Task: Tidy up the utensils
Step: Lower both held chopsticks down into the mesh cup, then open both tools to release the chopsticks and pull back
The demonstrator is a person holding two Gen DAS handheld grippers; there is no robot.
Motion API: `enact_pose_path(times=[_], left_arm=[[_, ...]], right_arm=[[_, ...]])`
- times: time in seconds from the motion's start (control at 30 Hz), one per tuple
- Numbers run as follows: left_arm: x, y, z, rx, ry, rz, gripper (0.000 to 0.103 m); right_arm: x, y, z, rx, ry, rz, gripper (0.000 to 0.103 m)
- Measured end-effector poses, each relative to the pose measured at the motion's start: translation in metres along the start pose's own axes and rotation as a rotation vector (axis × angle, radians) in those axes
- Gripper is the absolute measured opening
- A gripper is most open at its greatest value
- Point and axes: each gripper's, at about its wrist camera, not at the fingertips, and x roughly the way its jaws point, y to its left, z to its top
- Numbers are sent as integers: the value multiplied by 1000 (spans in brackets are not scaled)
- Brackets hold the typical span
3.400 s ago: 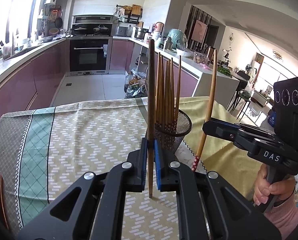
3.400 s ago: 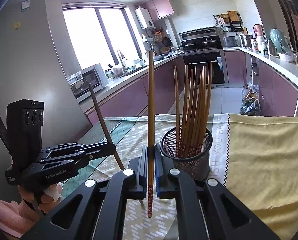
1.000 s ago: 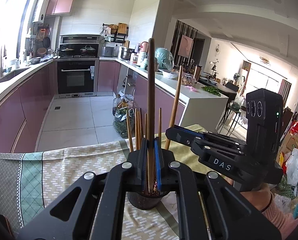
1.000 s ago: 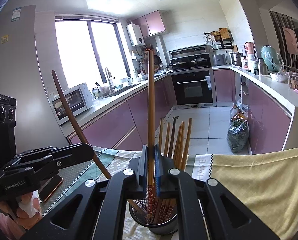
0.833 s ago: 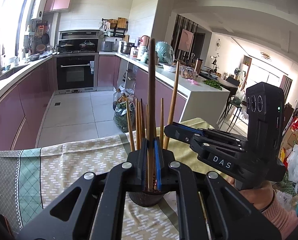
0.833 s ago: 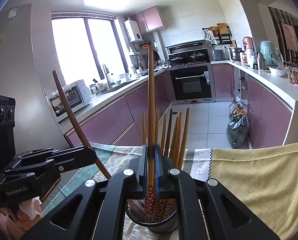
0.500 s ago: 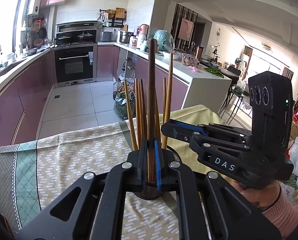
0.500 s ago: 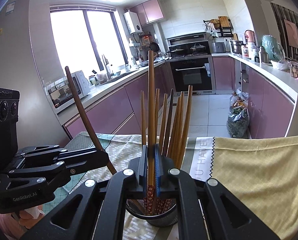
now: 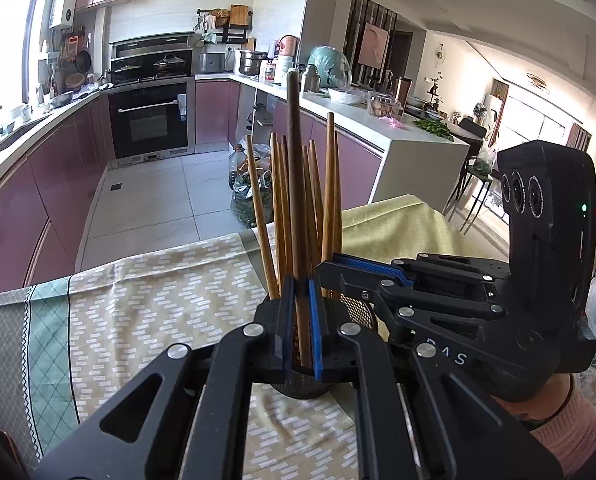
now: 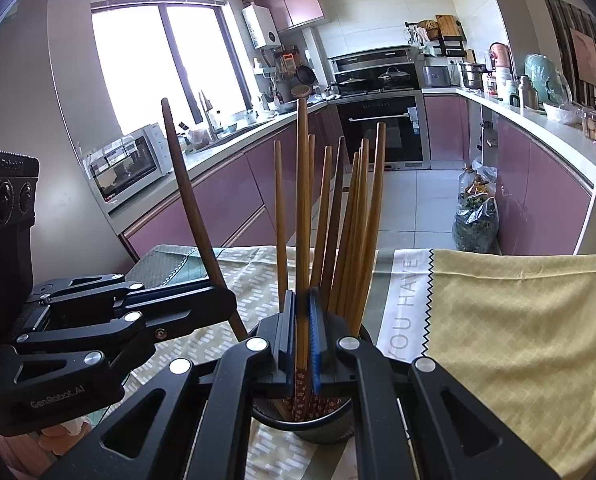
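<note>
Chopsticks clenched upright in both grippers' fingers; tips inside mesh holder.

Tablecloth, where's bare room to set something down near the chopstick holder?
Free: patterned tablecloth left of the mesh holder, and yellow cloth to its right. Crowded: over the holder, where both hand-held grippers hold chopsticks among the standing bunch.

Table: patterned cloth, yellow cloth; mesh holder stands on cloth.
</note>
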Motion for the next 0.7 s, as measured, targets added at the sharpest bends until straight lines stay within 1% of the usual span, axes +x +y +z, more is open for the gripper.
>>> enact_pose_path(times=[0.53, 0.7], left_arm=[[22, 8, -2, -8, 39, 7, 8], [22, 12, -7, -17, 36, 4, 8]], right_arm=[[3, -7, 2, 19, 4, 4, 7], [0, -6, -2, 16, -2, 7, 7]])
